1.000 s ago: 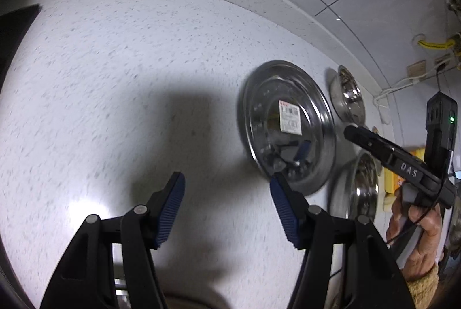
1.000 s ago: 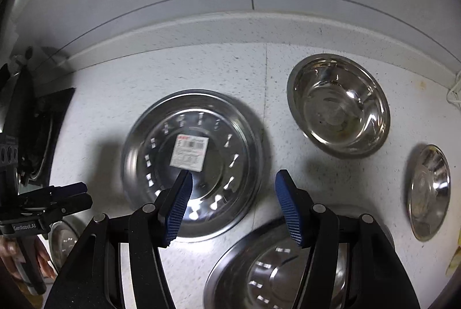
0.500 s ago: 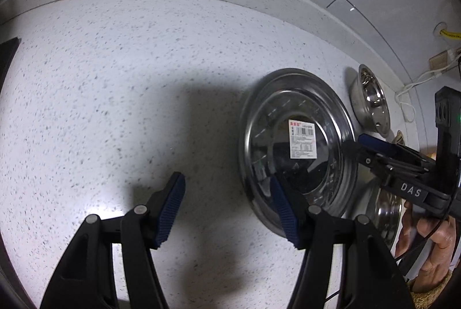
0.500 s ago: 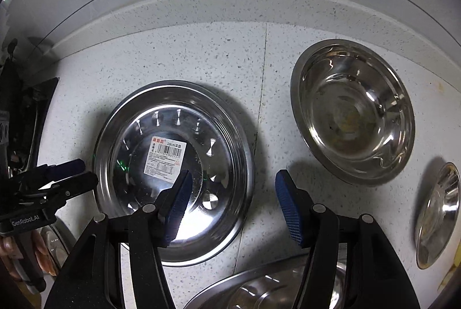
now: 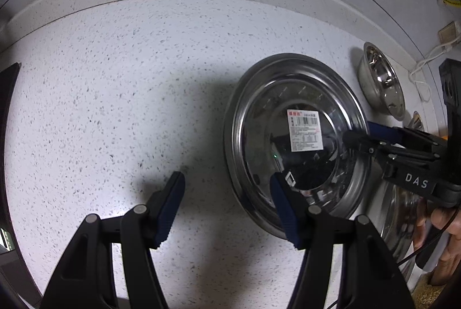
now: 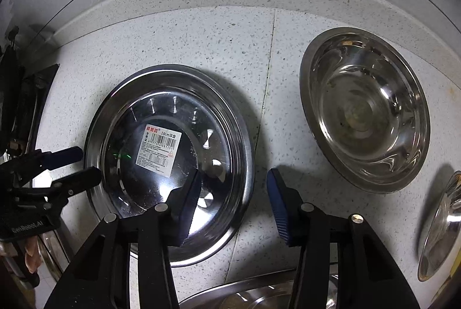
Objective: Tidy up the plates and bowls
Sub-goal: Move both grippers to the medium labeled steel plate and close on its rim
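A steel plate (image 6: 173, 107) with a white barcode label lies flat on the speckled counter. My right gripper (image 6: 233, 193) hangs over the plate's right rim, one finger above its inside and one above the counter. Its jaws are closing, and the pads are not touching the rim. My left gripper (image 5: 227, 193) is open, straddling the same plate's (image 5: 259, 107) left rim from above. Each gripper shows in the other's view: the right gripper (image 5: 360, 136) and the left gripper (image 6: 83, 162). A deep steel bowl (image 6: 363, 110) sits right of the plate.
A small steel bowl (image 6: 440, 228) stands at the far right, and a second plate (image 6: 259, 294) lies at the near edge. A dark stovetop edge (image 5: 5, 107) borders the counter on the left. The tiled wall, a socket and a white cable (image 5: 426, 58) run behind.
Both grippers have closed in on the labelled plate, the left from its left side, the right sinking over its right rim. The right jaws have narrowed; the left stay as wide.
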Demonstrator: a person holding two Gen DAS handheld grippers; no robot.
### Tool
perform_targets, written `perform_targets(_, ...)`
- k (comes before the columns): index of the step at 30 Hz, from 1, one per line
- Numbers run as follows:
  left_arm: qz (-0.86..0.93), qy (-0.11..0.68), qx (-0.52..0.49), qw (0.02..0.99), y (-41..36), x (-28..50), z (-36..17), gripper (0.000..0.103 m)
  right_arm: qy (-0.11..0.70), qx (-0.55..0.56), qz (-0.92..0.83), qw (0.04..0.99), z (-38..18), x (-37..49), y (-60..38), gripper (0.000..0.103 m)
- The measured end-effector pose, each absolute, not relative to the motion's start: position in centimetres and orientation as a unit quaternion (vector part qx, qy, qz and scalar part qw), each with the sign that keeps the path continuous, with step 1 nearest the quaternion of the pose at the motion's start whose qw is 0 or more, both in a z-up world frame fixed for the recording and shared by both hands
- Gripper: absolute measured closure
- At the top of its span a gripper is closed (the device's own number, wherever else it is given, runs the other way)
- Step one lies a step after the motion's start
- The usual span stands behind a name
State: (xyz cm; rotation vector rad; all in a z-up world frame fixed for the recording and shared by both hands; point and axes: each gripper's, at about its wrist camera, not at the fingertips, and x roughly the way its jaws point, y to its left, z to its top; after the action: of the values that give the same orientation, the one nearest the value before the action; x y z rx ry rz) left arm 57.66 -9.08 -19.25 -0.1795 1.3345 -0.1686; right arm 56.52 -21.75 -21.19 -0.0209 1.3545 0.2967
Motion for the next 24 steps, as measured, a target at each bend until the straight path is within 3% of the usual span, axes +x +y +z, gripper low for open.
perform_targets(10,-0.068,0.609,-0.056,0.788,-10.1,57.3,-19.3,0.046,0.622,-0.008,0.139,0.771,-20.8,56.9,-22.9,0.06)
perform_targets(13,-0.056,0.604,-0.036,0.794,-11.1,57.3,-19.4,0.069,0.619,-0.03,0.132,0.773,-20.7,56.9,-22.6,0.065)
perform_targets(15,-0.067,0.605,-0.049,0.792,-11.1,57.3,-19.4,0.089,0.617,-0.04,0.129,0.775,-20.7,56.9,-22.4,0.075)
perform_targets(17,-0.065,0.605,-0.051,0.792,-11.1,57.3,-19.4,0.089,0.617,-0.049,0.133,0.774,-20.6,56.8,-22.0,0.089)
perform_targets(24,-0.061,0.609,-0.097,0.785,-8.7,56.3,-19.6,0.091,0.615,-0.063,0.131,0.775,-20.3,56.3,-20.7,0.089)
